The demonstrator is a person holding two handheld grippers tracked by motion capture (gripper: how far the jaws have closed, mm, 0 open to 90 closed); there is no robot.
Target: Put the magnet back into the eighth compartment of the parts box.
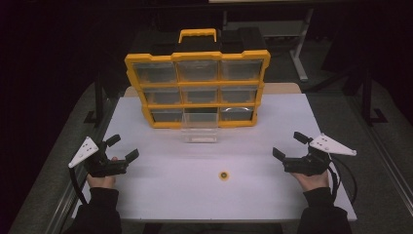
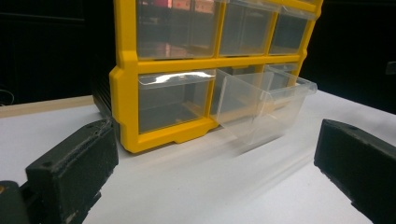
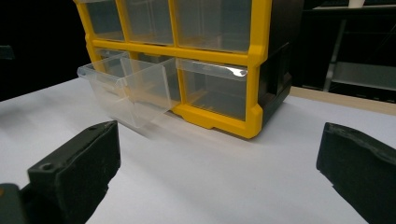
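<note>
While resting at the near corners of the white table [image 1: 160, 195]: left gripper [image 1: 121, 148] at about 8 o'clock, right gripper [image 1: 287, 146] at about 4 o'clock, each in a hand. Jaws of both spread wide, nothing between them, pads clear of everything. Small yellow ring-shaped part [image 1: 223, 175] flat on the table at about 6 o'clock, between the two grippers, nearer the right one, touching neither. At 12 o'clock, upright yellow organizer [image 1: 197, 87] with clear drawers, three by three. Bottom-middle clear drawer [image 1: 199, 127] pulled out toward the near edge, front tilted down onto the table; seen also in the left gripper view [image 2: 261, 109] and right gripper view [image 3: 128, 91]. Other drawers pushed in.
</note>
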